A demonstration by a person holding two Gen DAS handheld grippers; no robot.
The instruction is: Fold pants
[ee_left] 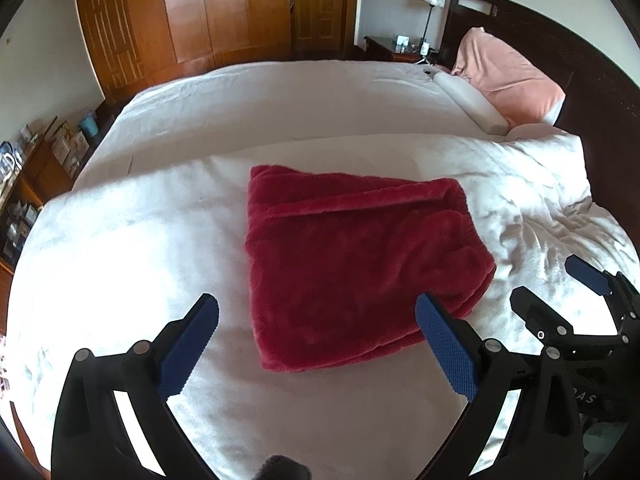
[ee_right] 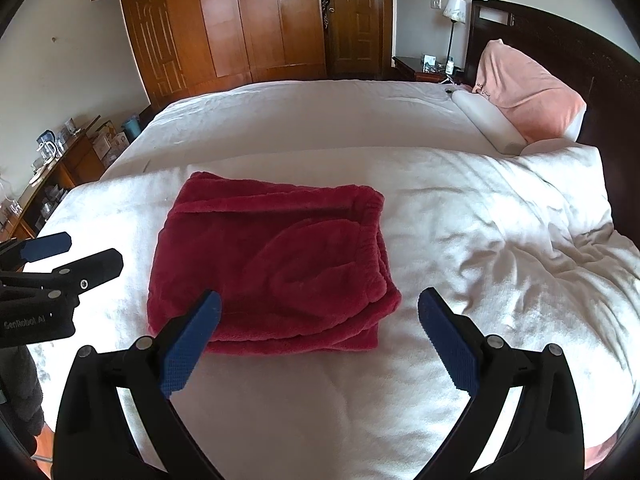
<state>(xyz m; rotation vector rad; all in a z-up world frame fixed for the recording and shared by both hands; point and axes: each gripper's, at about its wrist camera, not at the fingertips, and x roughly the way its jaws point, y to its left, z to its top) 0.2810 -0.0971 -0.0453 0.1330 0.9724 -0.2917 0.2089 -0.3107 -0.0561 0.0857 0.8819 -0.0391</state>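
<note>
Nearest the lens, left gripper: blue pads spread wide, nothing between them, held low above the white duvet. Just ahead, red fleece pants, lying in the middle of the bed as a thick, roughly square packet of several layers, waistband edge turned to the right. Further right, right gripper: also spread apart and empty, hovering before the near edge of the packet, not touching it. Far right, pink pillow against the dark headboard.

Judging by the compact shape, folding seemingly finished or nearly so; perhaps only small smoothing of the bulging right edge left.
</note>
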